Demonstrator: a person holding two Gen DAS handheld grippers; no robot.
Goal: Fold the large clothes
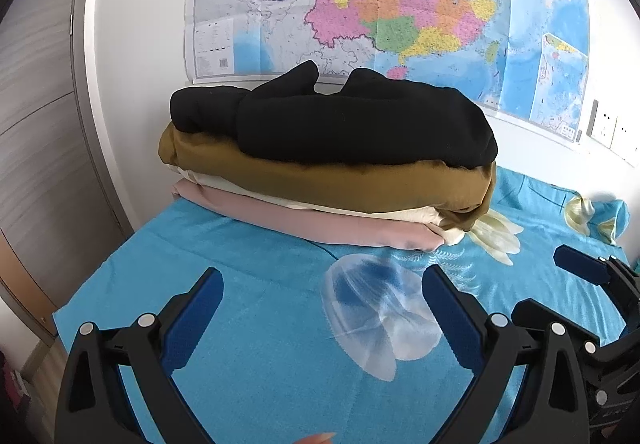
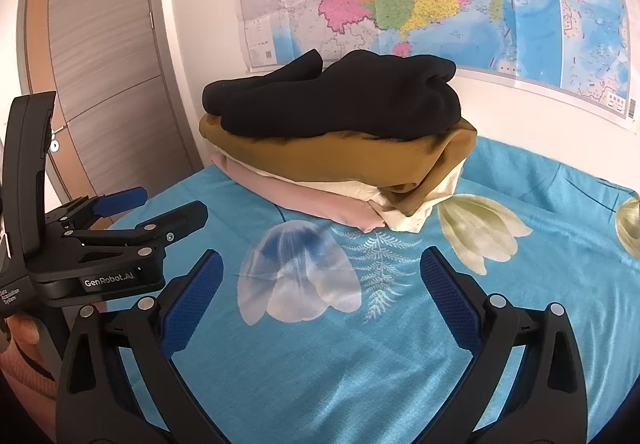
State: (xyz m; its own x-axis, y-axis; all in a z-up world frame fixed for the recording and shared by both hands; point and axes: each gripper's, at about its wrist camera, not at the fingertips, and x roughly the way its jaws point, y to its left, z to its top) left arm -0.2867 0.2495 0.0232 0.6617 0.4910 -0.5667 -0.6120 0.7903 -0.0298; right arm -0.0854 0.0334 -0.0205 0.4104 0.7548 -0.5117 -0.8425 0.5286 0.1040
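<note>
While a stack of folded clothes [image 1: 332, 164] is resting at the centre of both wrist views, against the white wall at the far edge of a turquoise bedspread [image 1: 248, 344], nothing is being gripped by either tool. At the far left of each frame, a grey wooden door [image 2: 108, 56] is being shown beside the wall. In the lower left of the right wrist view, the left gripper [image 2: 168, 206] is being held side-on by a hand [image 2: 22, 330], its blue-padded fingers spread and closed on nothing; in its own view the same gripper [image 1: 322, 290] is being framed along the bottom edge, jaws wide apart above the bedspread's pale flower print [image 1: 380, 316]. Moving toward the middle, the stack is being seen in four layers: a black garment [image 1: 340, 124] on top, a mustard-brown one [image 1: 320, 180] beneath it, then a cream one [image 2: 404, 212], with a pink one [image 1: 320, 222] lying at the bottom, touching the bedspread. Above the stack, a colourful wall map [image 1: 380, 0] is being displayed across the upper part of both frames. In the lower centre of the right wrist view, the right gripper [image 2: 322, 272] is likewise being held with fingers spread and empty, well short of the stack. At the right edge of the left wrist view, white wall sockets [image 1: 612, 132] are being shown below the map.
</note>
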